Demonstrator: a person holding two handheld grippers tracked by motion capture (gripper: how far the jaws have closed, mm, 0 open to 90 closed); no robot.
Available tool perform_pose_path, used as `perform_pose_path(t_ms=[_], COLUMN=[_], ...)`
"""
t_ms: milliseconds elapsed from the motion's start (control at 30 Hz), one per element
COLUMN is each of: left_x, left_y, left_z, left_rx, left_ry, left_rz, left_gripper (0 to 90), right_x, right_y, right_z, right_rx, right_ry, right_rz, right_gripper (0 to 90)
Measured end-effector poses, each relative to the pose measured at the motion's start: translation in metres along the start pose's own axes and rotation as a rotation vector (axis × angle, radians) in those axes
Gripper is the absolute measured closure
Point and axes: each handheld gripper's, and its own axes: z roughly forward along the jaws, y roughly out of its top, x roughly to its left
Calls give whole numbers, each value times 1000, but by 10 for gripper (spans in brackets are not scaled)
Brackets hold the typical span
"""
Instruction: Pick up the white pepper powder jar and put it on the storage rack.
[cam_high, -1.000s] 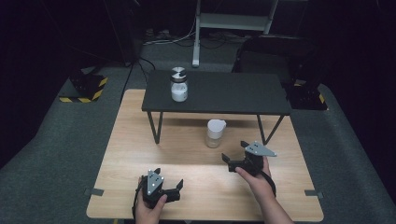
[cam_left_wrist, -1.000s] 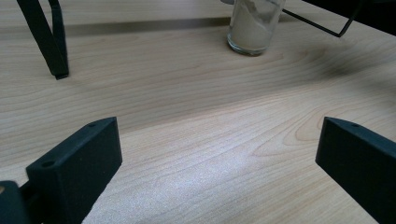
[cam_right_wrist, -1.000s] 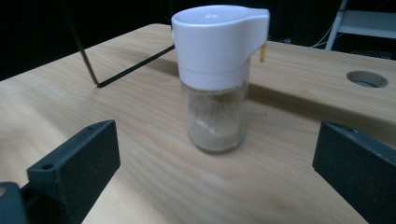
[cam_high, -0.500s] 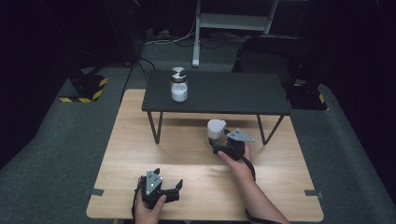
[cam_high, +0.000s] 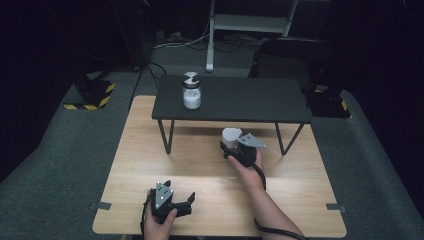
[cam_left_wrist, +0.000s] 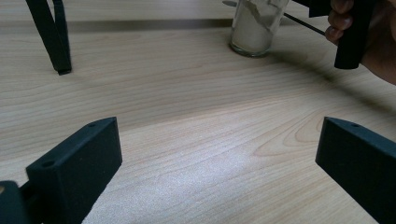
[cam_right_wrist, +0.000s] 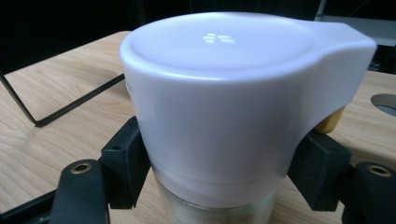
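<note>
A glass jar with a white lid (cam_high: 230, 135) and pale powder inside stands on the wooden table (cam_high: 135, 165) just in front of the black shelf (cam_high: 240, 100). My right gripper (cam_high: 233, 148) has its jaws on either side of it, pressed just under the lid (cam_right_wrist: 219, 93). Seen from the left gripper view, the same jar (cam_left_wrist: 254, 28) stands far ahead with the right hand (cam_left_wrist: 369, 42) beside it. My left gripper (cam_high: 175, 201) rests near the table's front edge, open (cam_left_wrist: 217, 140) over bare wood. A second jar with a dark metal lid (cam_high: 191, 91) stands on the shelf's left part.
The black shelf stands on thin legs (cam_left_wrist: 51, 37) across the back of the table. Grey carpet surrounds the table. Yellow-black striped equipment (cam_high: 90, 97) lies on the floor at far left, and a dark chair (cam_high: 300, 57) stands behind the shelf.
My right gripper moved left and forward from the table's right side to the white-lidded jar and closed its jaws round it. The left gripper stayed put.
</note>
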Motion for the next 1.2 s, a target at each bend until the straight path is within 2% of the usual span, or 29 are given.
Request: perform_pose_path(t_ms=[200,300,400,700,867,1200], left_x=[1,2,2,1,1,1], left_y=[0,0,0,0,0,0], left_z=[0,-1,-1,-1,-1,-1], left_rx=[1,1,0,0,0,1], left_ry=[-2,-2,-3,1,0,-1], left_rz=[-3,-1,2,12,8,11], left_gripper=[6,6,6,6,6,6], right_x=[1,1,0,-5,-10,-16], right_y=[5,5,4,-2,-7,-13], right_z=[-4,-9,-14,-42,-63,-93], right_rx=[20,15,3,-30,-47,-82], right_ry=[-2,3,10,19,12,-6], right_rz=[-25,-37,-30,-28,-23,-23], right_gripper=[311,310,311,310,310,310])
